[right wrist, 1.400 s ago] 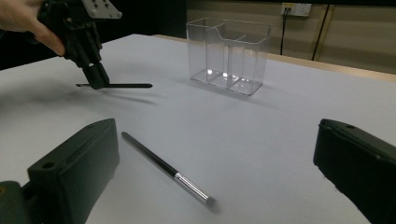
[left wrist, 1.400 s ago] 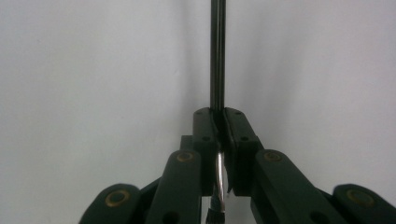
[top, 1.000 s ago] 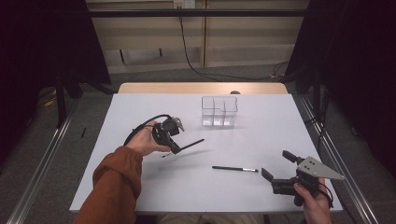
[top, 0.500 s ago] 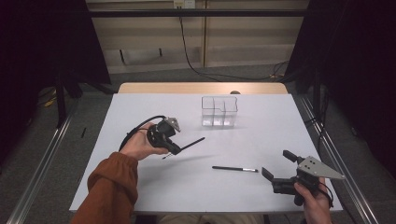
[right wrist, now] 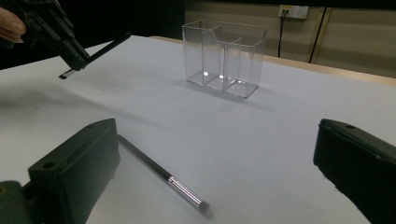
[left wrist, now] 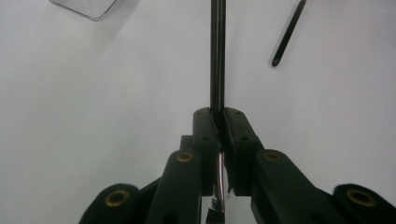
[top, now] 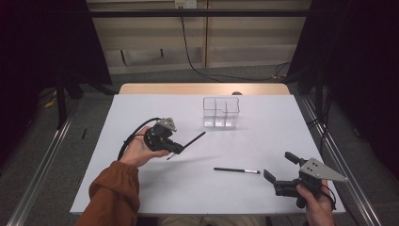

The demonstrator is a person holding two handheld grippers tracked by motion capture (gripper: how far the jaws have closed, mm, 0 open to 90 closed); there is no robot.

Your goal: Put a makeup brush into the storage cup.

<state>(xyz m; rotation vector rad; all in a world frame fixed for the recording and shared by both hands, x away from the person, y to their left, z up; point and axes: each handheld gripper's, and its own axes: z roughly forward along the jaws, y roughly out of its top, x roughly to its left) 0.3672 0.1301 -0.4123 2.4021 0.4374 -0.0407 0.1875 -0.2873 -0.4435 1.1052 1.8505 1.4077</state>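
My left gripper (top: 175, 147) hovers above the table's left half, shut on a thin black stick (top: 193, 140) whose far end points toward a clear divided container (top: 221, 113). In the left gripper view the jaws (left wrist: 219, 116) pinch that stick (left wrist: 217, 56), which runs straight ahead. A second black stick with a silver end (top: 236, 170) lies flat on the white table (top: 141, 197). My right gripper (top: 279, 166) rests at the near right, open, just right of the lying stick. In the right gripper view that stick (right wrist: 159, 170) lies beside the left jaw of the open gripper (right wrist: 217, 140).
The clear container (right wrist: 224, 56) stands upright at the table's far middle with its compartments bare. The held stick (right wrist: 105, 49) and left gripper (right wrist: 70, 51) appear at the upper left of the right gripper view. A wooden strip (top: 202, 88) borders the table's far edge.
My left hand has shifted a little toward the near left with the stick, whose far tip has risen slightly. The right gripper has stayed in place.
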